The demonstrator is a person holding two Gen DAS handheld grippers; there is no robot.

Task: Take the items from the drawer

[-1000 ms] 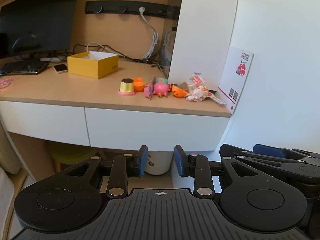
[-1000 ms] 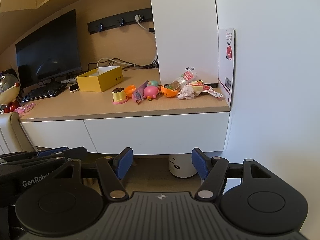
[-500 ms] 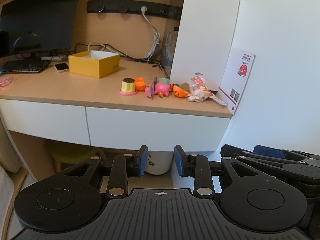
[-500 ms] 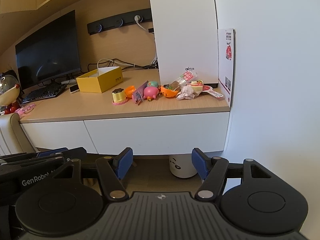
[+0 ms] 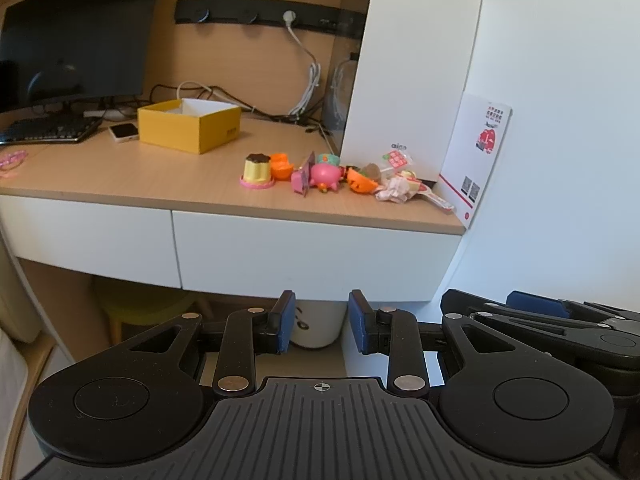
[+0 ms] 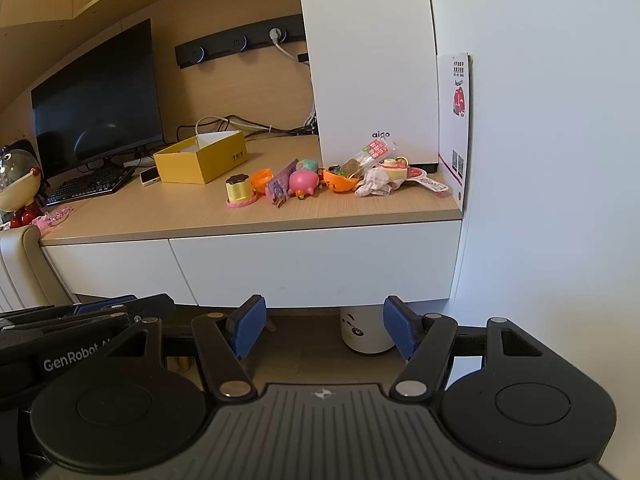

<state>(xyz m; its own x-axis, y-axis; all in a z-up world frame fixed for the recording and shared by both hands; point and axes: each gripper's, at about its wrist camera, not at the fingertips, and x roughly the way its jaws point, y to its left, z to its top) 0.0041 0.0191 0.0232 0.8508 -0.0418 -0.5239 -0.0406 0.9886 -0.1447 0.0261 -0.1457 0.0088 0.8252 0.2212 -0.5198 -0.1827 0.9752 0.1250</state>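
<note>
A wooden desk has two white drawer fronts under its top, and both are closed: the right drawer (image 5: 312, 260) (image 6: 316, 264) and the left drawer (image 5: 88, 232) (image 6: 116, 268). Small toys lie on the desktop above the right drawer, among them a pudding toy (image 5: 257, 170) (image 6: 239, 190) and a pink pig (image 5: 325, 175) (image 6: 302, 182). My left gripper (image 5: 322, 320) hangs below the drawer's bottom edge, open by a narrow gap and empty. My right gripper (image 6: 324, 326) is open wide and empty, at the same height and well short of the drawer front.
A yellow box (image 5: 190, 130), a monitor (image 5: 76, 36), a keyboard (image 5: 48, 130) and a white computer case (image 5: 412, 76) stand on the desk. A white bin (image 6: 364, 332) sits under it. A white wall (image 6: 552, 160) closes the right side. A chair edge (image 6: 16, 264) is at left.
</note>
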